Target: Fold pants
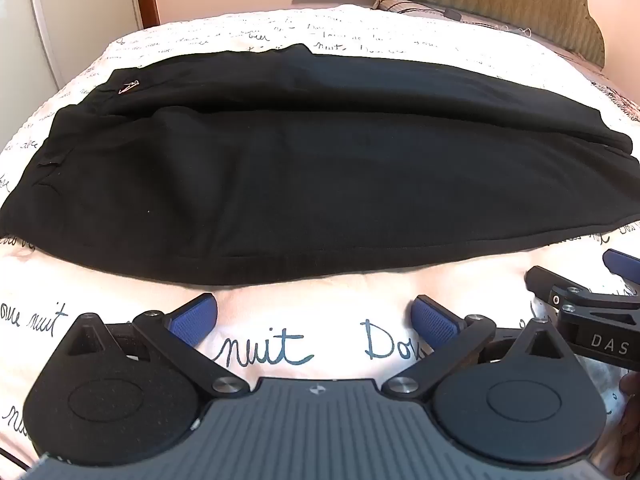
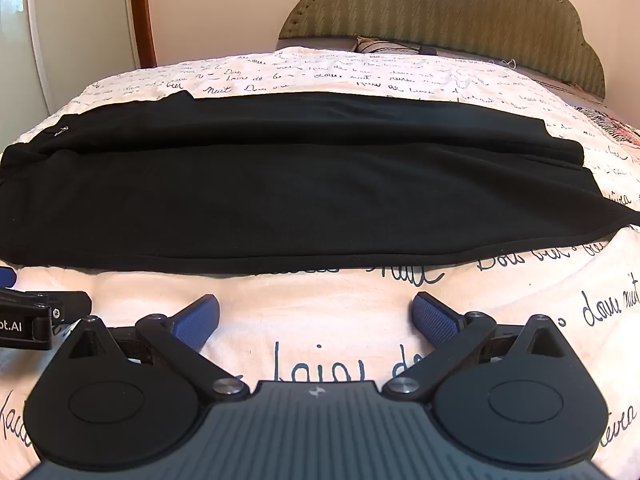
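Black pants [image 1: 304, 168] lie across the bed, folded lengthwise, waistband at the left and leg ends at the right; they also show in the right wrist view [image 2: 288, 192]. My left gripper [image 1: 314, 318] is open and empty, hovering just short of the pants' near edge. My right gripper [image 2: 316, 316] is open and empty, also just short of the near edge. The right gripper's fingers [image 1: 560, 284] show at the right edge of the left wrist view. The left gripper's body [image 2: 40, 316] shows at the left edge of the right wrist view.
The pants rest on a white bedspread [image 2: 340, 344] printed with cursive script. A green padded headboard [image 2: 440, 20] and a pillow [image 2: 384, 46] stand at the far side. A wall and wooden door frame [image 2: 140, 12] are at the far left.
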Action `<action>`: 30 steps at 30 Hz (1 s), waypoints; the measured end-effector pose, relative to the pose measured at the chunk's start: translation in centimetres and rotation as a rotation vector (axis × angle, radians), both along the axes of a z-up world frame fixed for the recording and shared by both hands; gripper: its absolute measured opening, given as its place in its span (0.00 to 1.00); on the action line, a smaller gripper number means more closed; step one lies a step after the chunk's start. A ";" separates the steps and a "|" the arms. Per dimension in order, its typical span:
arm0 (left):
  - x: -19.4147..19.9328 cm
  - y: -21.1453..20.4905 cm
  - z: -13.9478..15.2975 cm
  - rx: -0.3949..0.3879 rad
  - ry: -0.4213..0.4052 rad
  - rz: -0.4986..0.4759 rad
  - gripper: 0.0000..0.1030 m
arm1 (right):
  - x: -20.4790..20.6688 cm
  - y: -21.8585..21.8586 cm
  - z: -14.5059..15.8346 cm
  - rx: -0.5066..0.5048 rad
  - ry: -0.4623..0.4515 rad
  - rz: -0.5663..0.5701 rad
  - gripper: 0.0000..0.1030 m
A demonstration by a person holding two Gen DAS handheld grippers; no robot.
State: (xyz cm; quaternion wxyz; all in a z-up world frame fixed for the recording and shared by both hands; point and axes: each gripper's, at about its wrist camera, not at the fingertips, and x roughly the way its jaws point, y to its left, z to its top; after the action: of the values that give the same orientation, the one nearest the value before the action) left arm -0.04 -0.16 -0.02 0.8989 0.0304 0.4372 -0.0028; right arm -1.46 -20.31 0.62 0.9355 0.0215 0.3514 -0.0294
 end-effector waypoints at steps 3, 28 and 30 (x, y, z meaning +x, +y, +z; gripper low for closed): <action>-0.1 -0.2 0.0 0.000 0.001 -0.002 1.00 | 0.0 0.0 0.0 0.001 0.000 0.000 1.00; -0.6 -0.1 -0.2 -0.017 -0.022 -0.010 1.00 | -0.6 0.0 -0.3 -0.003 -0.025 -0.003 1.00; -0.7 -0.1 -0.2 -0.016 -0.022 -0.009 1.00 | -0.7 0.1 -0.4 -0.003 -0.029 -0.003 1.00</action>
State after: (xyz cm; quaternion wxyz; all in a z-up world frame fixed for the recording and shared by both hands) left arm -0.69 -0.31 -0.19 0.9038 0.0251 0.4270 -0.0104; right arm -2.15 -20.23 0.27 0.9405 0.0209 0.3376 -0.0309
